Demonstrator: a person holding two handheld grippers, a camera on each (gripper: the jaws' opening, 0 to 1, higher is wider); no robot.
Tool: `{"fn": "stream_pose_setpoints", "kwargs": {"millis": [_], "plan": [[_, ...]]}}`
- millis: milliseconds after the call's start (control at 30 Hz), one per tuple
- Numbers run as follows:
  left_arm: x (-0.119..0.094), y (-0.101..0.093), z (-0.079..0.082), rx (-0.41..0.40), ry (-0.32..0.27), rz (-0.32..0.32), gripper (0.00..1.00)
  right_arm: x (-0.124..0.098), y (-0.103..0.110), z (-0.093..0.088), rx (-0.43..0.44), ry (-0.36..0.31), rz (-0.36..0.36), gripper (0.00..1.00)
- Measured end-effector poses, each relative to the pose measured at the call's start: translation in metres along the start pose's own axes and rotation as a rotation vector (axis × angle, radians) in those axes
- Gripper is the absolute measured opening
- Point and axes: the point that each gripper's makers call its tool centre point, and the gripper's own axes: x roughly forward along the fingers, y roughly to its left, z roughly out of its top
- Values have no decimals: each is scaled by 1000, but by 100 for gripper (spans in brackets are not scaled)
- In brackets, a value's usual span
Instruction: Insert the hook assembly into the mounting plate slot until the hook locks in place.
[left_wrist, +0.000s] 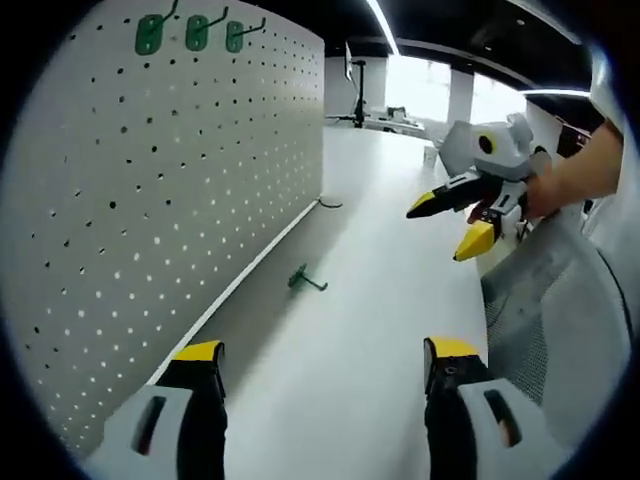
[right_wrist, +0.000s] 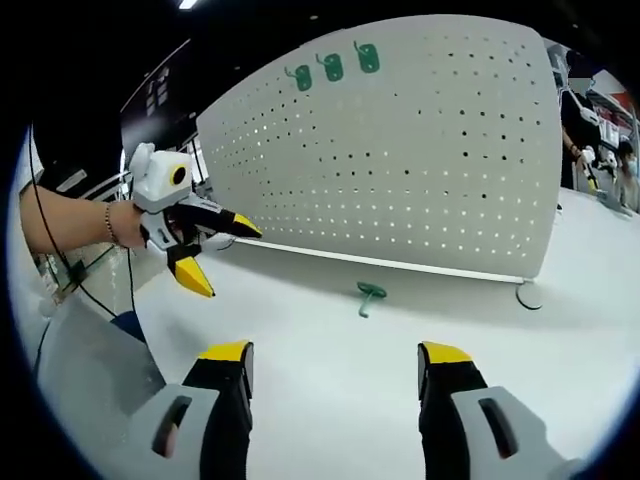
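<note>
Two grippers hover over a white table (left_wrist: 380, 300), both with jaws spread wide and nothing between them. The largest thing ahead of them is a white perforated pegboard (left_wrist: 150, 210), standing upright along the table's edge; it lies ahead and to the left of the left gripper (left_wrist: 325, 360), and straight ahead of the right gripper (right_wrist: 335, 365), where it spans most of the right gripper view (right_wrist: 400, 170). Three green hooks (left_wrist: 190, 32) already hang in a row near the board's top edge, well above and beyond both grippers; they appear also in the right gripper view (right_wrist: 333, 66). A single loose green hook assembly (left_wrist: 306, 281) lies flat on the table, near the foot of the board, ahead of the left gripper's jaws and a little left of their middle line; from the right gripper it lies directly ahead (right_wrist: 370, 295), between the jaw lines, apart from the board. The right gripper, held by a hand (left_wrist: 560, 190), shows ahead and to the right of the left one, well apart from the hook.
</note>
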Motion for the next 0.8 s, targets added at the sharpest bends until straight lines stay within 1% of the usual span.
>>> {"fn": "stream_pose_setpoints", "kwargs": {"millis": [133,200,300,567,700,767,800], "plan": [[9,-2,-3,39,33,-31,83,-1,1,-1,3,1,0,64],[15,-2,-3,41,39,-50,83,-1,0,-1,6,-2,-1,64],[22,-2,-8,109,85,-69,84,-1,-1,0,14,-4,0,64],[37,0,0,125,95,-111,84,-1,1,-2,11,5,2,64],[44,-2,1,149,115,-134,84,-1,2,-4,15,18,4,64],[47,-2,0,161,122,-139,84,-1,0,-7,36,36,-3,65],[50,-1,0,166,128,-144,84,-1,-1,-6,34,32,-2,65]]}}
